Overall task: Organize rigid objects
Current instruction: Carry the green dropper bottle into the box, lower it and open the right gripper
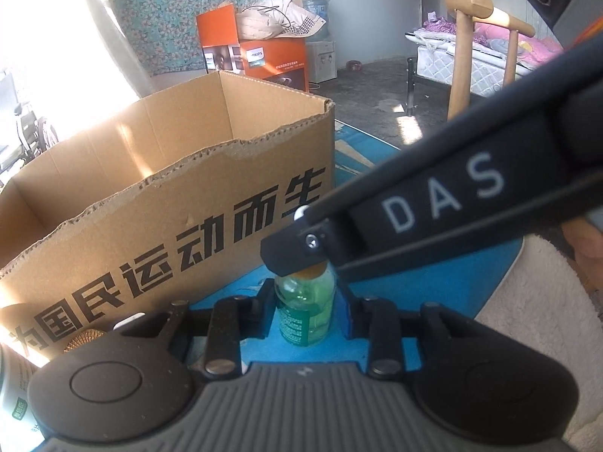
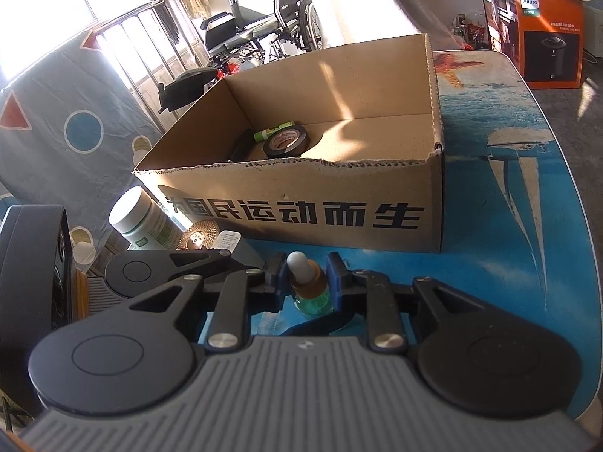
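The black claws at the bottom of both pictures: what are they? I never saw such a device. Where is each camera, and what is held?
A person holds a two-finger gripper in each hand; a camera on each looks along its fingers. The left camera shows the left gripper around a green bottle; whether it presses is unclear. The right camera shows the right gripper pinching the bottle's neck. The bottle stands on a blue table before a cardboard box holding a tape roll.

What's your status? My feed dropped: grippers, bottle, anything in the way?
Left gripper shut on bottle body, right gripper shut on its neck. Bottle upright on table, outside box. Only the box's near wall ahead.
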